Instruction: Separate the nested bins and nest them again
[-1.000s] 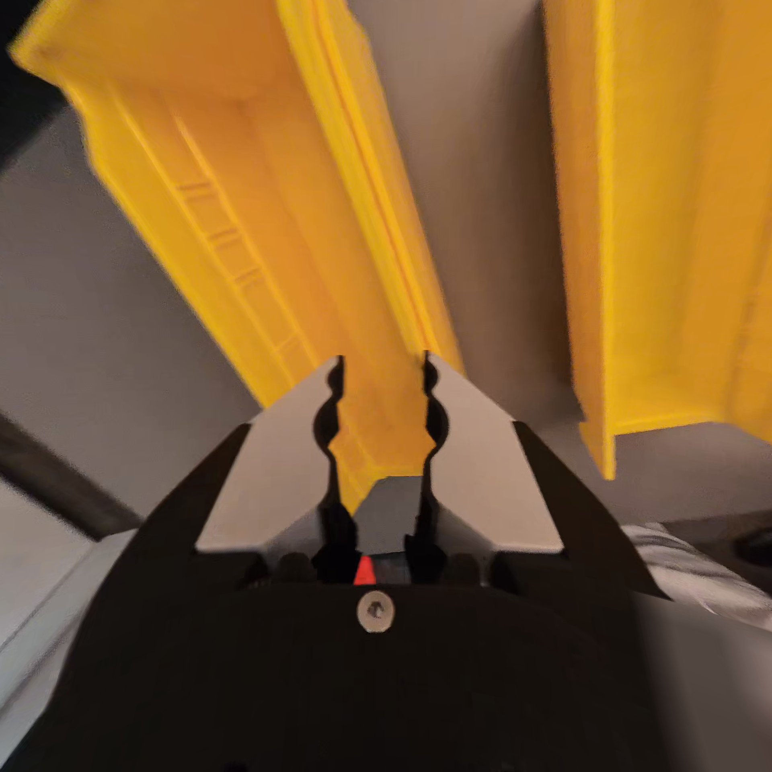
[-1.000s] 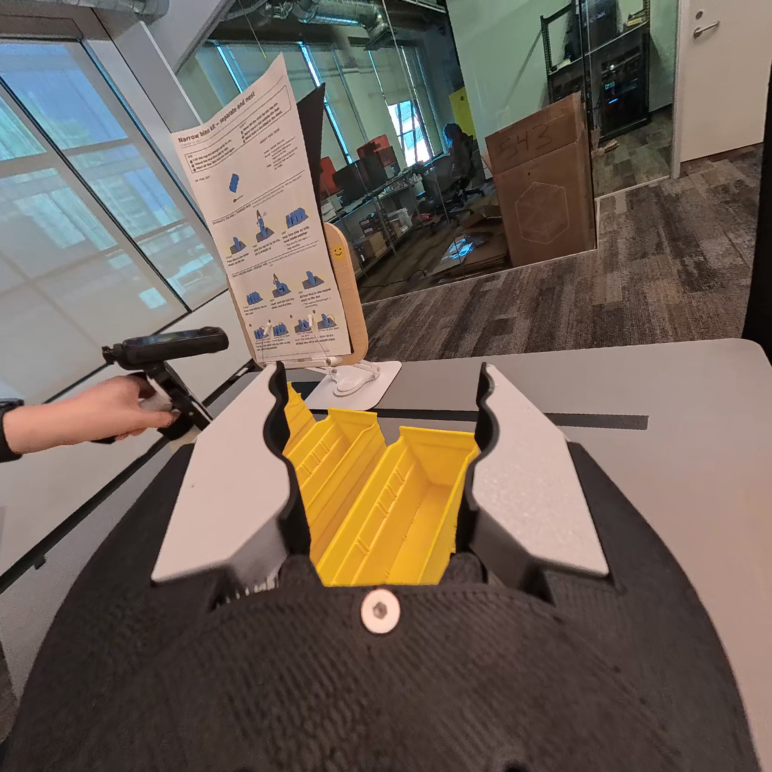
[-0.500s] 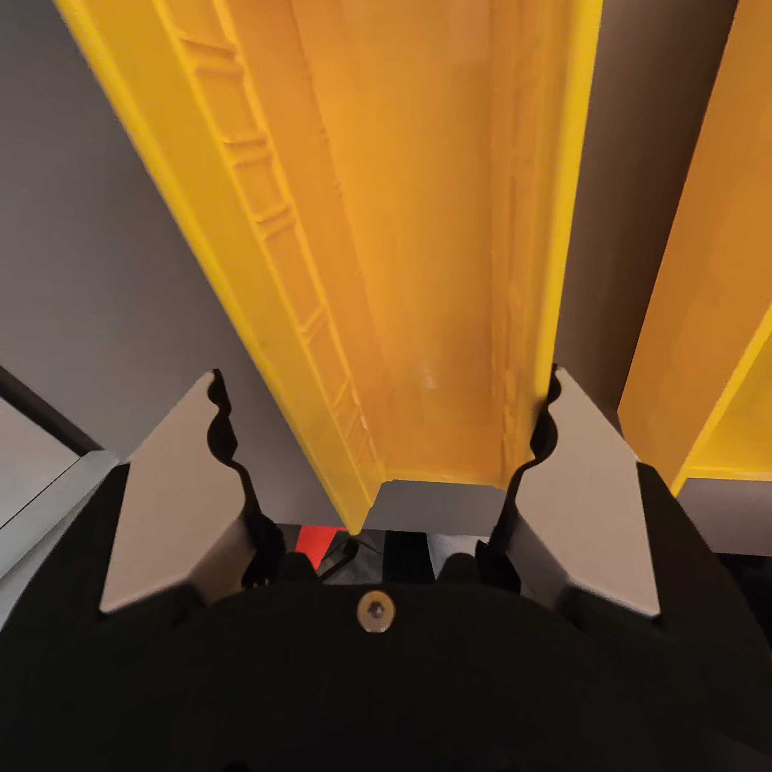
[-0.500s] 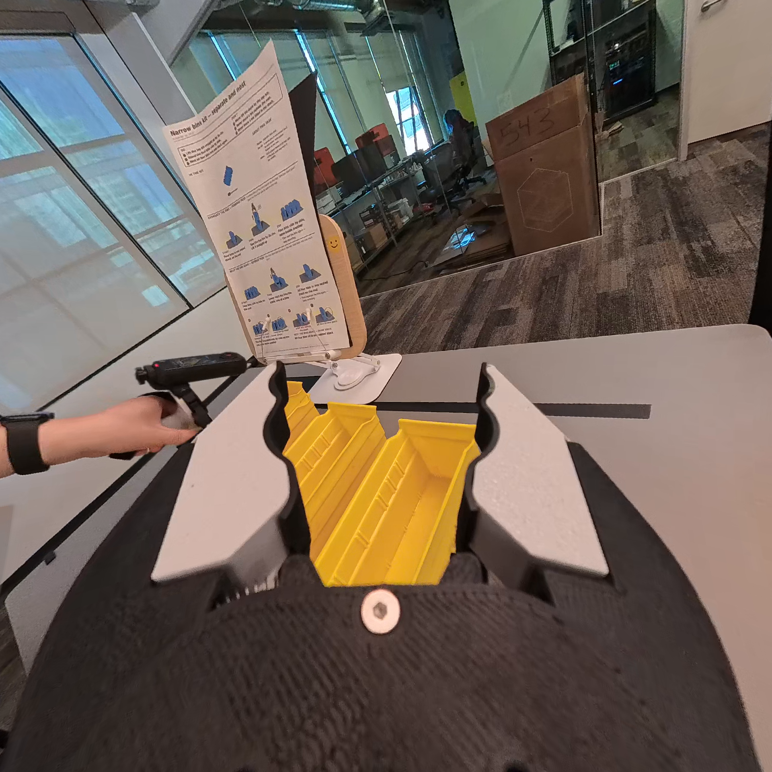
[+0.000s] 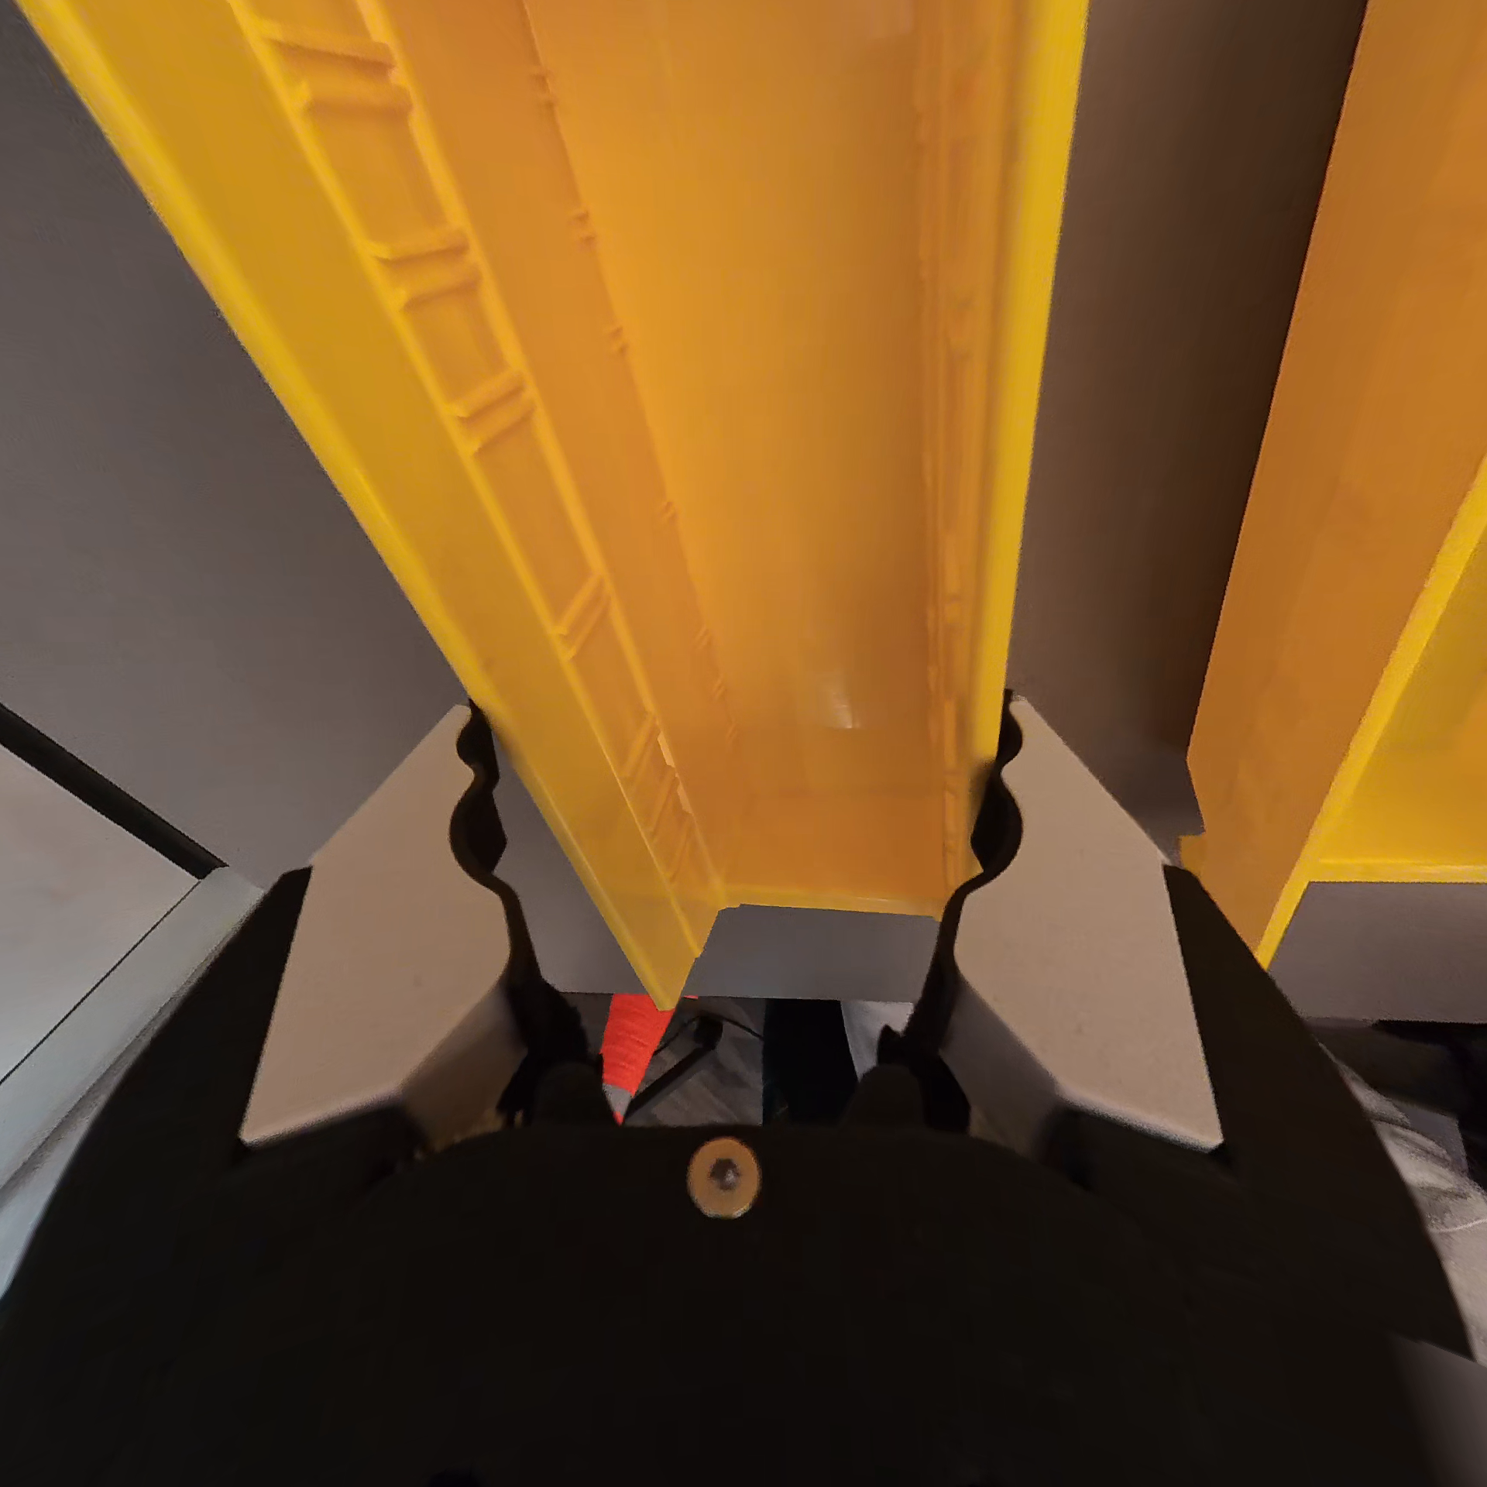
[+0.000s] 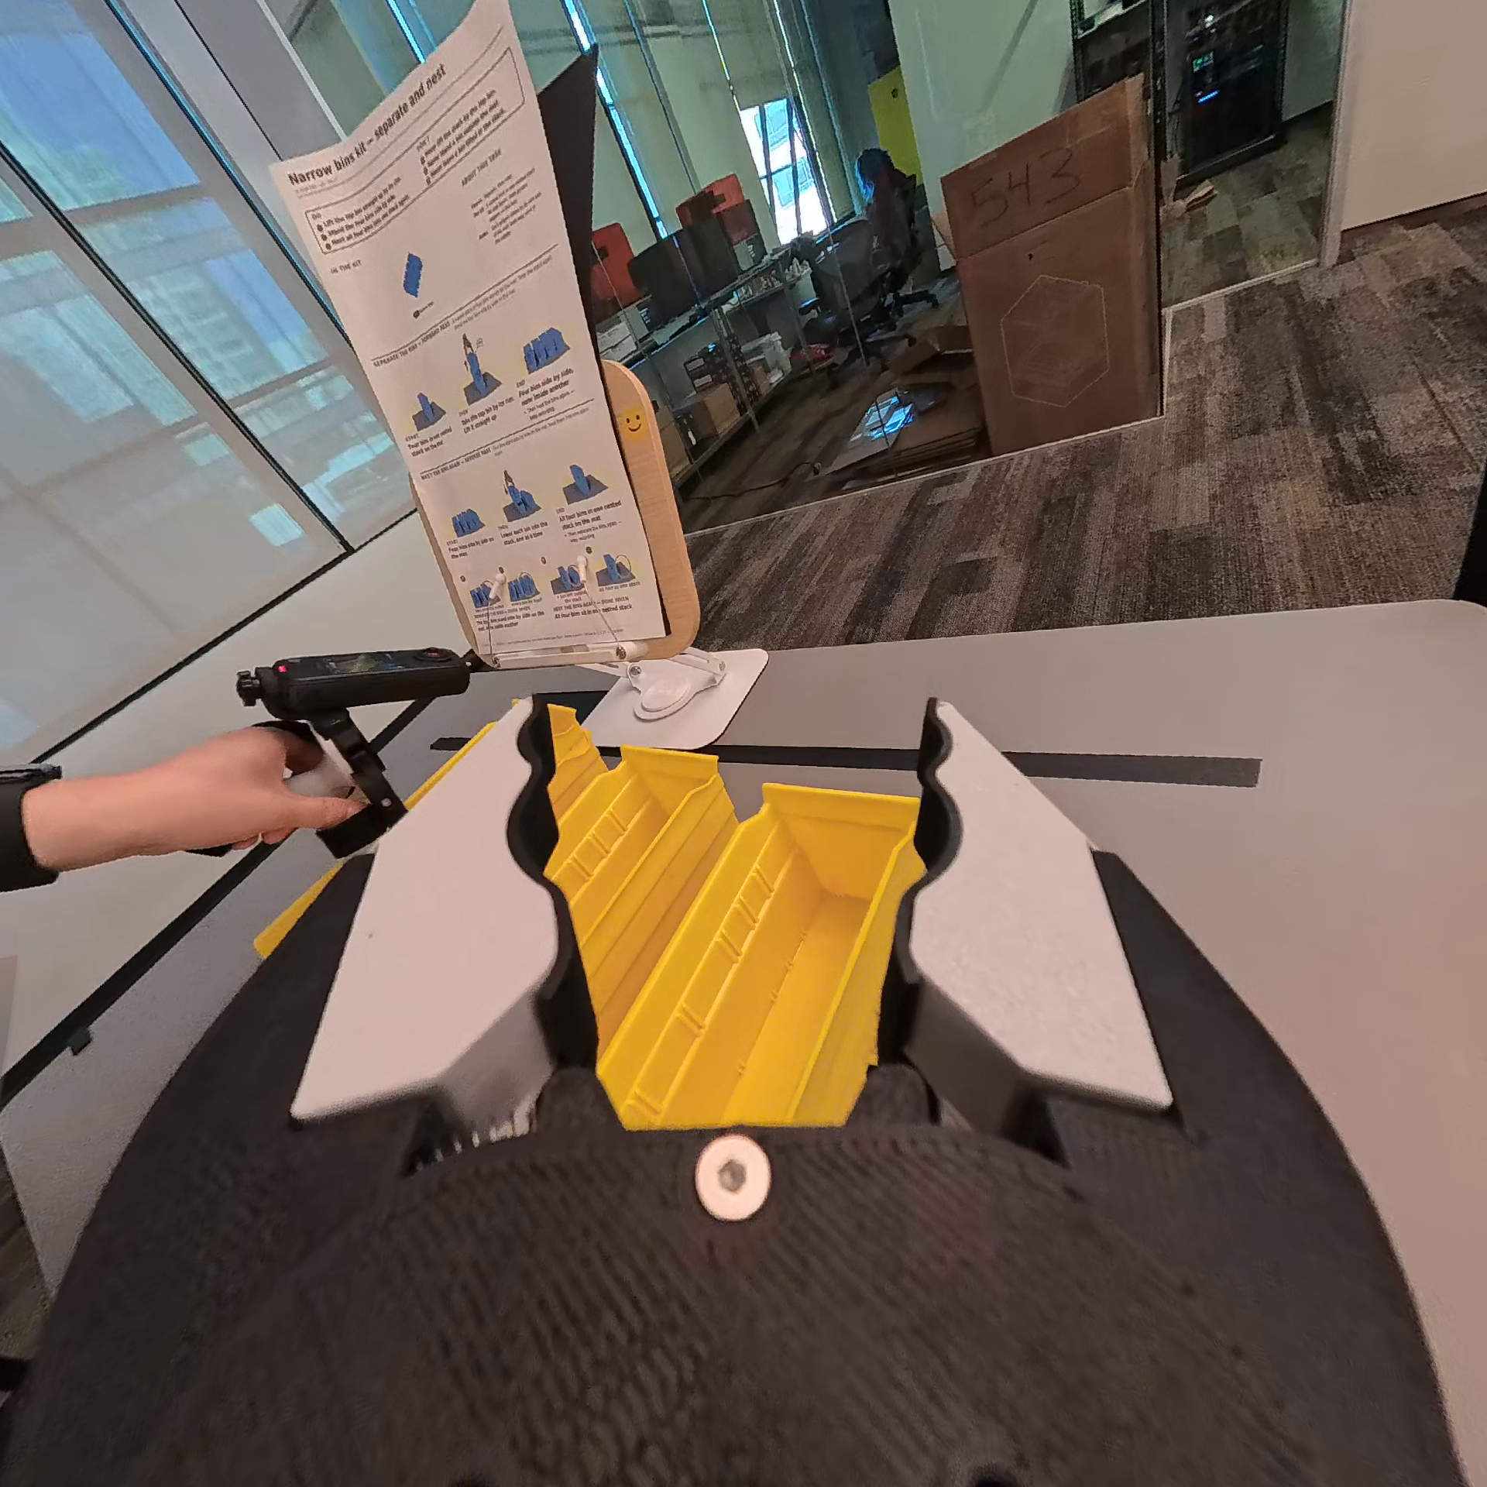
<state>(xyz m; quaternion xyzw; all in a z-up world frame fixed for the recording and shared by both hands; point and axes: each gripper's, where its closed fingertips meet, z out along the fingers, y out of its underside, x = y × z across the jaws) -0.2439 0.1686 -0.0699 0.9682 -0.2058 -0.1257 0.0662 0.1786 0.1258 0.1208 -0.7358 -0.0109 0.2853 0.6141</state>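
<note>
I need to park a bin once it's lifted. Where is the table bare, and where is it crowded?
Free: the grey table right of the rightmost yellow bin, on both sides of the black tape line. Also a narrow strip between two bins in the left wrist view. Crowded: the left, with the row of bins, the paper stand and the person's hand.

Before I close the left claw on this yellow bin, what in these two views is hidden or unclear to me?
- Left wrist view: whether the claw's pads touch the yellow bin; blurred.
- Left wrist view: the bin's far end, cut off by the top edge.
- Right wrist view: how many bins stand there; the right claw covers the sides.
- Right wrist view: the left claw's tips, hidden behind the right claw's finger.
</note>
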